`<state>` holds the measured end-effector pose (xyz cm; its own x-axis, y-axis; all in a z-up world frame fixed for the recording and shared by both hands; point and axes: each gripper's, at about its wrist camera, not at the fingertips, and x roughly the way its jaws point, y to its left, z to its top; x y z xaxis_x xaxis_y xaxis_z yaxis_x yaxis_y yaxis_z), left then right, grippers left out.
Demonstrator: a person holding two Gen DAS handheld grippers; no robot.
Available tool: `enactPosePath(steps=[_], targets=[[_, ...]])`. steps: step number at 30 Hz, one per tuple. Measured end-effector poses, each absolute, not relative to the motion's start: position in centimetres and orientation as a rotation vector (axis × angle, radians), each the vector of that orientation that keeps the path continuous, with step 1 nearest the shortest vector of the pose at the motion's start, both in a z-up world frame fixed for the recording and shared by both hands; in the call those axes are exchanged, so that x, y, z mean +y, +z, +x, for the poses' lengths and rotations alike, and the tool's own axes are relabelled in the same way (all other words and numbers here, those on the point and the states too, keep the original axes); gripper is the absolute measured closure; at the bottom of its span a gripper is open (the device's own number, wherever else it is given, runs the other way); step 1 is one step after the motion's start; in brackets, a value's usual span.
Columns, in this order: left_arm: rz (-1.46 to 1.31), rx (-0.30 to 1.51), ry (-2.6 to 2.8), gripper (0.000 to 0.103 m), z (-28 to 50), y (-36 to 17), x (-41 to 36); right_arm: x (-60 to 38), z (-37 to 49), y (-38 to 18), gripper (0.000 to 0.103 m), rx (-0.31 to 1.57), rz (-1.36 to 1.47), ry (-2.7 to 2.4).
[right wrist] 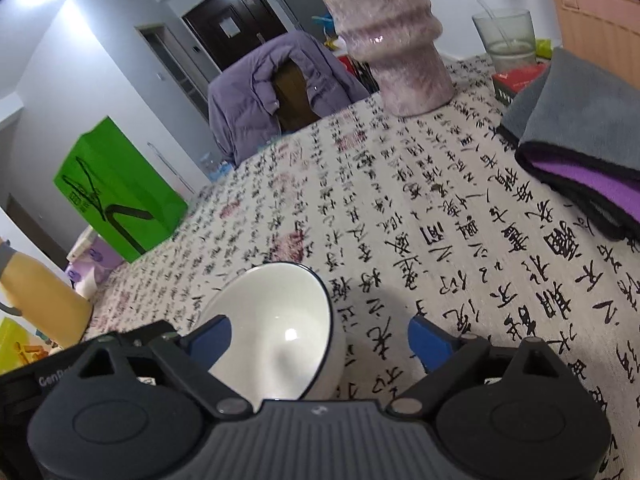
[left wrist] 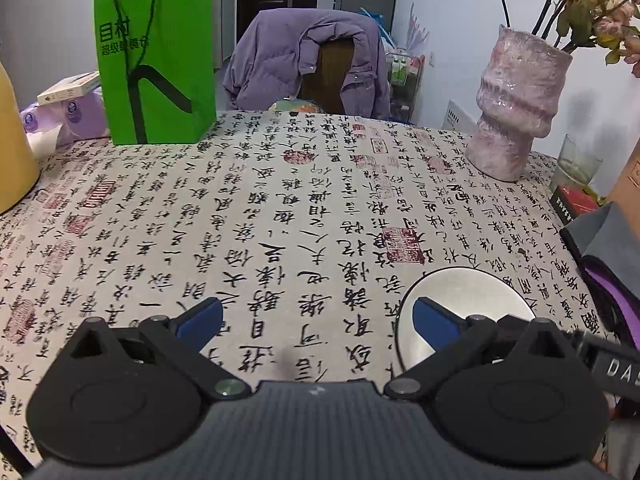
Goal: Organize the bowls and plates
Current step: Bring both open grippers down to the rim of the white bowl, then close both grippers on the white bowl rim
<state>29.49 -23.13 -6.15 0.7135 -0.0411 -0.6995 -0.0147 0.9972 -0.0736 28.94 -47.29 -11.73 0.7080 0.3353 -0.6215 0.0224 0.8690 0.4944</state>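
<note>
A flat white plate (left wrist: pixel 472 300) with a thin dark rim lies on the calligraphy-print tablecloth (left wrist: pixel 280 208) at the lower right of the left wrist view. My left gripper (left wrist: pixel 318 322) hangs open over the cloth, its right blue pad (left wrist: pixel 436 324) overlapping the plate's near left edge, and nothing sits between its jaws. In the right wrist view a white bowl (right wrist: pixel 276 320) with a dark rim stands on the cloth. My right gripper (right wrist: pixel 320 342) is open wide around the bowl's right rim. Its left pad (right wrist: pixel 212 340) is over the bowl's inside, and neither pad visibly presses on the bowl.
A pink-grey vase (left wrist: pixel 516 108) with flowers stands at the back right, with a glass (left wrist: pixel 576 164) and a red box beside it. A folded grey and purple cloth (right wrist: pixel 580 140) lies at the right edge. A green bag (left wrist: pixel 156 60) and a yellow jug (left wrist: pixel 12 140) are on the left.
</note>
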Motion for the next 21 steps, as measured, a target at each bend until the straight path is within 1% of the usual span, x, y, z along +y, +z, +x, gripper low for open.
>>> enactPosePath(steps=[5, 7, 8, 10, 11, 13, 14, 15, 18, 19, 21], targets=[[-0.075, 0.788, -0.025, 0.004, 30.2, -6.9, -24.0, -47.0, 29.3, -12.0, 0.013, 0.770, 0.475, 0.195], [-0.059, 0.796, -0.023, 0.011, 30.4, -7.4, -24.4, -47.1, 29.4, -12.0, 0.015, 0.770, 0.475, 0.206], [-0.052, 0.801, -0.021, 0.012, 30.6, -7.6, -24.7, -47.0, 29.4, -12.1, 0.016, 0.769, 0.472, 0.211], [-0.046, 0.808, -0.018, 0.016, 30.8, -8.0, -25.0, -46.9, 29.6, -12.2, 0.026, 0.773, 0.467, 0.215], [-0.042, 0.812, -0.018, 0.017, 30.9, -8.2, -25.2, -46.9, 29.7, -12.3, 0.028, 0.777, 0.467, 0.217], [-0.031, 0.818, -0.016, 0.019, 31.1, -8.6, -25.5, -46.8, 29.9, -12.5, 0.041, 0.787, 0.459, 0.220], [-0.030, 0.820, -0.017, 0.019, 31.1, -8.7, -25.6, -46.7, 30.0, -12.6, 0.044, 0.791, 0.452, 0.222], [-0.029, 0.824, -0.019, 0.021, 31.2, -8.9, -25.6, -46.6, 30.1, -12.7, 0.049, 0.795, 0.449, 0.224], [-0.004, 0.828, -0.021, 0.025, 31.3, -9.2, -26.0, -46.4, 30.2, -12.9, 0.058, 0.802, 0.443, 0.228], [0.003, 0.826, -0.027, 0.028, 31.3, -9.3, -26.1, -46.4, 30.2, -13.0, 0.062, 0.803, 0.442, 0.229], [0.004, 0.831, -0.040, 0.033, 31.3, -9.5, -26.4, -46.3, 30.3, -13.2, 0.066, 0.807, 0.437, 0.231]])
